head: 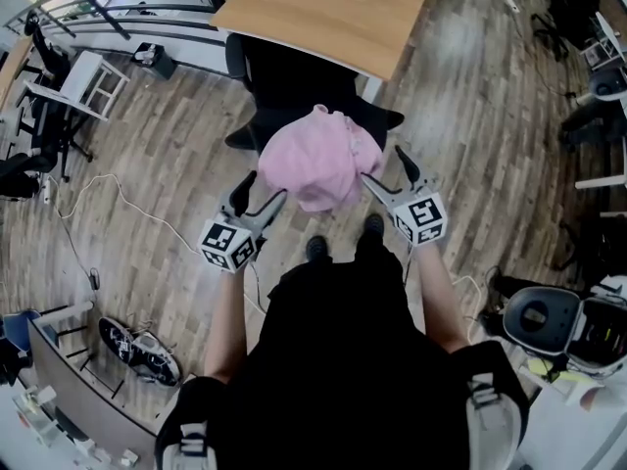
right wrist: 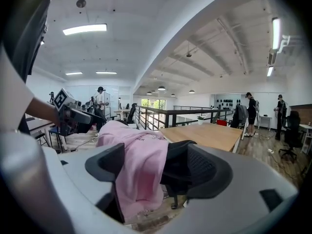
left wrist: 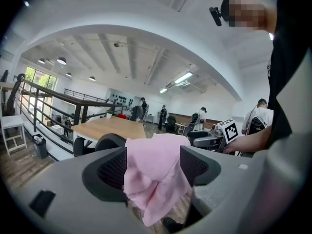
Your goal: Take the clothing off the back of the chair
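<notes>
A pink garment [head: 318, 164] lies bunched over the back of a black office chair [head: 294, 91], straight in front of me. My left gripper [head: 265, 189] is at the garment's left edge and my right gripper [head: 384, 166] at its right edge. Both stand open. In the left gripper view the pink cloth [left wrist: 153, 179] hangs in the gap of the left gripper [left wrist: 153, 167], and the pads do not press on it. In the right gripper view the cloth [right wrist: 136, 169] and the black chair back [right wrist: 178, 167] lie between the spread jaws of the right gripper [right wrist: 156, 167].
The chair is pushed up to a wooden desk [head: 333, 8]. A pair of sneakers [head: 142, 351] and a white cable [head: 108, 189] lie on the wood floor at the left. Another chair [head: 539, 321] stands at the right. Several people stand far off across the room.
</notes>
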### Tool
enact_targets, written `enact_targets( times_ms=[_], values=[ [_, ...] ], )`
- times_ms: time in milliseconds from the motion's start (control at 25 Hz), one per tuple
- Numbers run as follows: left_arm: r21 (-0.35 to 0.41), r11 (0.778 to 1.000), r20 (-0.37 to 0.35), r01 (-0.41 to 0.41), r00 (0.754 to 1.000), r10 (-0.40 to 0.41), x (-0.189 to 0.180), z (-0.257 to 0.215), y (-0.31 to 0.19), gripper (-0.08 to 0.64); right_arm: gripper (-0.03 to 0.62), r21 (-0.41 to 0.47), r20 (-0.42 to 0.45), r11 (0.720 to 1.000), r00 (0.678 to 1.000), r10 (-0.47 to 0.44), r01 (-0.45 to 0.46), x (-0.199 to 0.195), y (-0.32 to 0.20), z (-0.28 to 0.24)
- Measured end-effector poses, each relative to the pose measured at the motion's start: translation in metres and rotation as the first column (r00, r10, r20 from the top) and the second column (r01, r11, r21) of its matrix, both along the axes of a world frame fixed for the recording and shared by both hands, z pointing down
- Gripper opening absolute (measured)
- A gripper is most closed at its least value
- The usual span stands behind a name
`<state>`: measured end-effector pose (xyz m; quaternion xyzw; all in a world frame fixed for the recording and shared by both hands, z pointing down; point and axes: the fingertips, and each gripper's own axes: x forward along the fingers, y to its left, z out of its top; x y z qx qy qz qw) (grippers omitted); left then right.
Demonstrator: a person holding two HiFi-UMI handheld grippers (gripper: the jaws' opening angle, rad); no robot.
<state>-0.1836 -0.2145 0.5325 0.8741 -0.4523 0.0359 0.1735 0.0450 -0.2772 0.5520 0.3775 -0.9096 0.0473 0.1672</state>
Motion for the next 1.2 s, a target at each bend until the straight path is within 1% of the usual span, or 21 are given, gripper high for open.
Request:
enact_targets(
  times_ms=[280, 360, 520, 680, 840, 1040, 1200],
  values=[
    [-0.027, 1.000, 0.037, 0.002, 0.999, -0.001, 0.001, 0.013, -0.007, 0.365, 0.390, -0.070, -0.019, 0.997, 0.999, -0.026, 0.025, -0.012, 0.007, 0.012],
    [-0.037, 0.999, 0.053, -0.012, 0.998, 0.014, 0.004, 0.017, -0.009, 0.385, 0.390, -0.069, -0.029, 0.997, 0.999, -0.041, 0.039, -0.015, 0.008, 0.015],
    [-0.062, 0.998, 0.069, -0.034, 0.997, 0.038, 0.008, 0.023, -0.011, 0.393, 0.388, -0.075, -0.027, 0.996, 0.999, -0.039, 0.037, -0.018, 0.007, 0.015],
    [-0.058, 0.997, 0.048, -0.043, 0.998, 0.046, 0.012, 0.021, -0.011, 0.393, 0.379, -0.092, -0.027, 0.996, 0.999, -0.020, 0.018, -0.016, 0.010, 0.015],
    [-0.058, 0.996, 0.039, -0.070, 0.997, 0.072, 0.019, 0.021, -0.011, 0.393, 0.369, -0.060, -0.014, 0.998, 1.000, -0.022, 0.021, -0.018, 0.006, 0.015],
    [-0.061, 0.994, 0.024, -0.088, 0.996, 0.090, 0.023, 0.024, -0.005, 0.393, 0.344, -0.046, 0.010, 0.999, 1.000, -0.010, 0.011, -0.018, 0.012, 0.017],
    [-0.061, 0.995, -0.007, -0.084, 0.996, 0.084, 0.021, 0.023, -0.004, 0.393, 0.321, -0.075, 0.013, 0.997, 1.000, -0.010, 0.011, -0.022, 0.018, 0.018]
  ],
)
